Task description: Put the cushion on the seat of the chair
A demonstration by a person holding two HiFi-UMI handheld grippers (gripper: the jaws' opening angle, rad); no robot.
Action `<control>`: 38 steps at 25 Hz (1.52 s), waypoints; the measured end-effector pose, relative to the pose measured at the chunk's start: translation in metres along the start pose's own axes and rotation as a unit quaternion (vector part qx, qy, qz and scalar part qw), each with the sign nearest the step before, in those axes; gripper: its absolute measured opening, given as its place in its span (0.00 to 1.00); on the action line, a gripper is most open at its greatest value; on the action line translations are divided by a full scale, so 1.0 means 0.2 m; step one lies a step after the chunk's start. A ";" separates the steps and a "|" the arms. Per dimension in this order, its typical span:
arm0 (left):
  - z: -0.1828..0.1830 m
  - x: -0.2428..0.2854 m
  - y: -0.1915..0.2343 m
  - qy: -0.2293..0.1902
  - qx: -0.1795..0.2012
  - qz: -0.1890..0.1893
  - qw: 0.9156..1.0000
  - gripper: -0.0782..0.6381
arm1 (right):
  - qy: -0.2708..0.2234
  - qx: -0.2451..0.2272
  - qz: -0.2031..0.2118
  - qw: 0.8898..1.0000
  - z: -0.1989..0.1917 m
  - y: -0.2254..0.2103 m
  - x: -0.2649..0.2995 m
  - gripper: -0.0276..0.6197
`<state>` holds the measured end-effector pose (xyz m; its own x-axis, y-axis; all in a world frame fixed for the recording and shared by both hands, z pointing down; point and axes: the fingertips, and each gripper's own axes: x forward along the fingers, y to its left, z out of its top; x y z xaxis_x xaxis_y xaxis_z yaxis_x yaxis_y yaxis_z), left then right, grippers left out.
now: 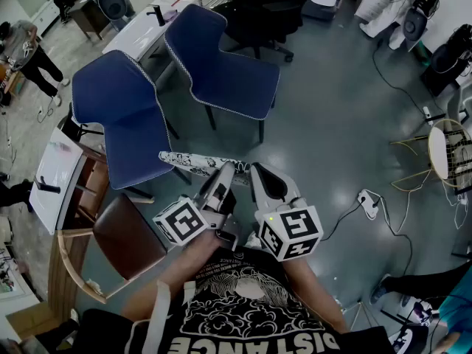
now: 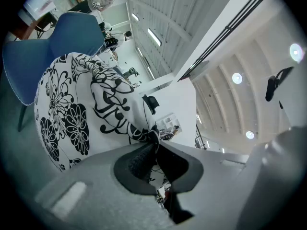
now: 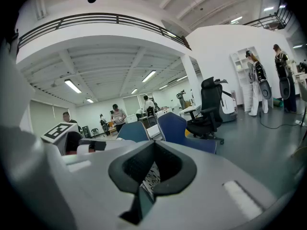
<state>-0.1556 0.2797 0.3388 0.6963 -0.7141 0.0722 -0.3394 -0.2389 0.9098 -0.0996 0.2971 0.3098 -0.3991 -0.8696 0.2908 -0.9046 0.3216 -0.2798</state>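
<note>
A white cushion (image 1: 193, 161) with black flower print hangs edge-on in front of me, held by both grippers. My left gripper (image 1: 225, 169) is shut on its corner; in the left gripper view the cushion (image 2: 81, 109) spreads up and left from the jaws (image 2: 154, 137). My right gripper (image 1: 257, 172) is shut on the fabric beside it, with patterned cloth (image 3: 152, 175) showing between its jaws (image 3: 152, 163). A blue chair (image 1: 129, 120) stands just beyond the cushion to the left, and a second blue chair (image 1: 221, 65) stands behind it.
A brown chair (image 1: 129, 238) with a wooden frame is at my lower left. White tables (image 1: 55, 175) stand to the left, a black office chair (image 1: 265, 9) at the back. A power strip (image 1: 367, 200) with cables and a wire stool (image 1: 446, 150) are on the right.
</note>
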 end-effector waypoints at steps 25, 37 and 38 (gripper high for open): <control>-0.14 0.23 0.04 -0.060 0.009 0.044 0.997 0.12 | 0.027 0.026 0.041 0.998 -0.09 -0.34 -0.07 0.04; -0.12 0.47 0.22 -0.027 -0.021 0.058 0.998 0.12 | 0.046 0.030 0.016 0.998 -0.08 -0.54 0.11 0.04; -0.11 0.50 0.23 -0.024 -0.026 0.057 0.998 0.12 | 0.049 0.033 0.013 0.998 -0.08 -0.55 0.13 0.04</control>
<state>-0.0878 0.2125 0.3970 0.6231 -0.7661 0.1575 -0.3805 -0.1209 0.9168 -0.0121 0.2440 0.3623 -0.4388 -0.8193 0.3691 -0.8826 0.3158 -0.3483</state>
